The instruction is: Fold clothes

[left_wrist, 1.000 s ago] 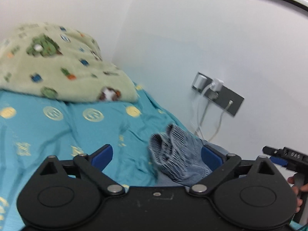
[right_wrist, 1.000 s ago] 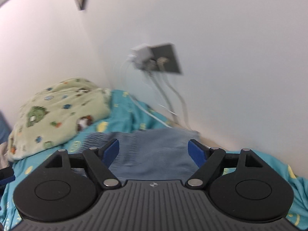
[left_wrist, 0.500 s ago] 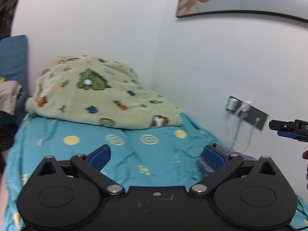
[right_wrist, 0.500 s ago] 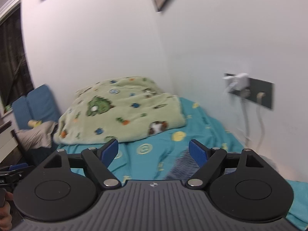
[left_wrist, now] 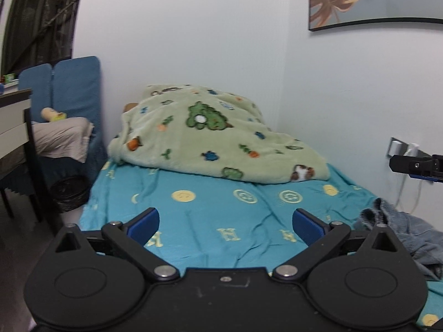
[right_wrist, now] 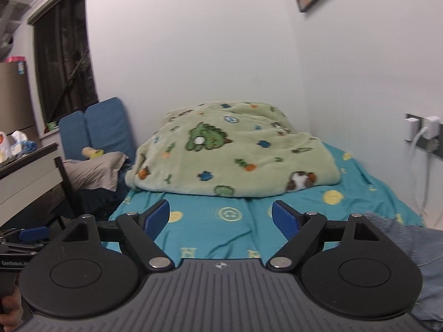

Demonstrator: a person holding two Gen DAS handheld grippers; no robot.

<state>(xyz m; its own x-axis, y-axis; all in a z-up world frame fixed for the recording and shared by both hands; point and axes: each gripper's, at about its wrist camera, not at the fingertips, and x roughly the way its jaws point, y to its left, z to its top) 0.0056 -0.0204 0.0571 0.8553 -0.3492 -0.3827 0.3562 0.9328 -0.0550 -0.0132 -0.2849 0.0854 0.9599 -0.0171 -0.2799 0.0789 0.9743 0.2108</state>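
A crumpled blue-grey garment (left_wrist: 407,229) lies on the teal bed sheet (left_wrist: 210,215) at the right, near the wall; it also shows at the right edge of the right wrist view (right_wrist: 415,238). My left gripper (left_wrist: 225,221) is open and empty, held above the sheet, left of the garment. My right gripper (right_wrist: 220,215) is open and empty, also above the sheet, with the garment to its right. The right gripper's tip shows in the left wrist view (left_wrist: 415,166); the left gripper's tip shows in the right wrist view (right_wrist: 30,235).
A green patterned blanket (left_wrist: 216,135) is heaped at the bed's far end. A wall socket with chargers and cables (right_wrist: 420,135) is on the right wall. A desk (right_wrist: 25,177), a blue cushion (left_wrist: 74,85) and a black bin (left_wrist: 69,193) stand left of the bed.
Both grippers have pulled back and swung left, away from the garment and the wall. The garment, earlier between the fingers, now lies off to the right on the sheet.
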